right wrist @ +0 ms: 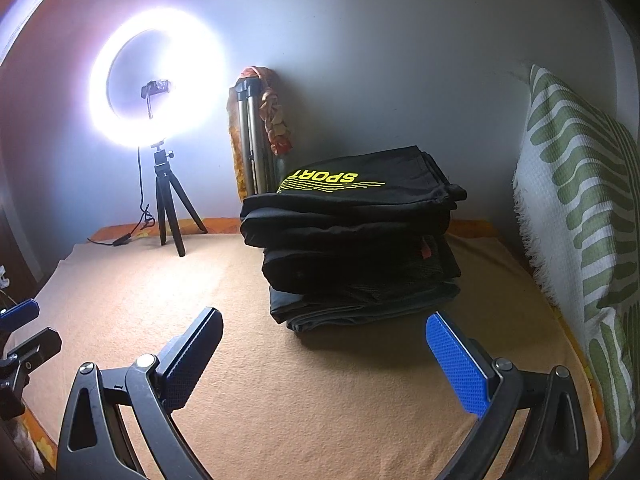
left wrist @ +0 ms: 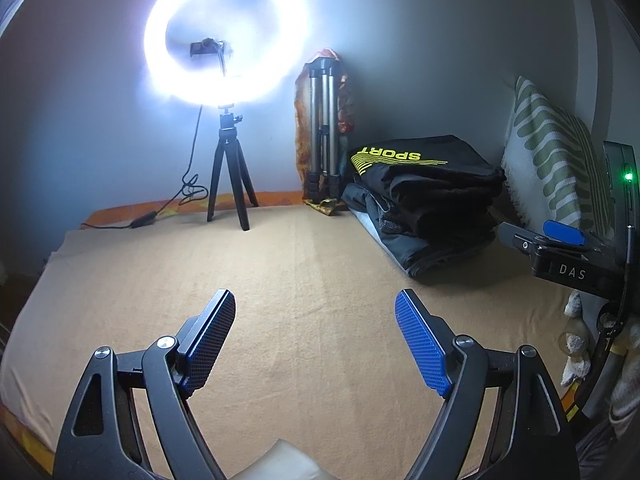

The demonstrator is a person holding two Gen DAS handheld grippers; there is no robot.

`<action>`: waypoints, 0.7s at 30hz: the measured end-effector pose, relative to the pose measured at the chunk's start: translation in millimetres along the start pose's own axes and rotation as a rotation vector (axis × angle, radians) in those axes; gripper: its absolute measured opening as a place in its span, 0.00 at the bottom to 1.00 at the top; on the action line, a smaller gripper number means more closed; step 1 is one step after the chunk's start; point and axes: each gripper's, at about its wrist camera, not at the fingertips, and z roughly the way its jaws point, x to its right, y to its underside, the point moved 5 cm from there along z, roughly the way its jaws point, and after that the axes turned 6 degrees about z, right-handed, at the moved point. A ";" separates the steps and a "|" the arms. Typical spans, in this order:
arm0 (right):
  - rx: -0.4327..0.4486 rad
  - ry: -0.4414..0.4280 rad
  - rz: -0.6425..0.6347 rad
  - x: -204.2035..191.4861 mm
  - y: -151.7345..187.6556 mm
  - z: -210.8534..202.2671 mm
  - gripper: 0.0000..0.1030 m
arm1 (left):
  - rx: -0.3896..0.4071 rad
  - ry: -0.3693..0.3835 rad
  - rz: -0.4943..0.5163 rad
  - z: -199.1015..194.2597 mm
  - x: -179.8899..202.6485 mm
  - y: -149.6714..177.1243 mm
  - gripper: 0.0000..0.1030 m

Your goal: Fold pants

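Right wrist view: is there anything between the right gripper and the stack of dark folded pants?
Nothing visible does. The right gripper is open and empty, and only bare tan blanket lies between its fingers and the stack of pants just ahead. The ring light and the pillow stand off to the sides.

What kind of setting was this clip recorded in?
Probably a bedroom used as a home recording spot: a bed under a tan blanket, a leaf-patterned pillow against the wall, and a lit ring light on a small tripod.
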 end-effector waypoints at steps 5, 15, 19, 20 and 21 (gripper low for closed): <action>-0.001 0.001 -0.006 -2.0 2.4 -1.7 1.00 | 0.001 -0.004 0.000 -0.8 -1.0 0.3 0.80; -0.003 -0.002 -0.003 -3.4 3.3 -2.5 1.00 | -0.002 -0.003 -0.007 -0.5 -3.6 1.8 0.80; -0.002 -0.002 -0.006 -5.4 3.9 -3.6 1.00 | -0.001 -0.007 -0.003 -1.2 -3.2 2.5 0.80; -0.002 -0.002 -0.007 -5.6 3.9 -3.7 1.00 | -0.002 -0.006 -0.002 -1.3 -3.2 2.7 0.80; -0.003 -0.002 -0.006 -5.7 3.8 -3.4 1.00 | -0.003 -0.007 -0.001 -1.1 -3.1 2.6 0.80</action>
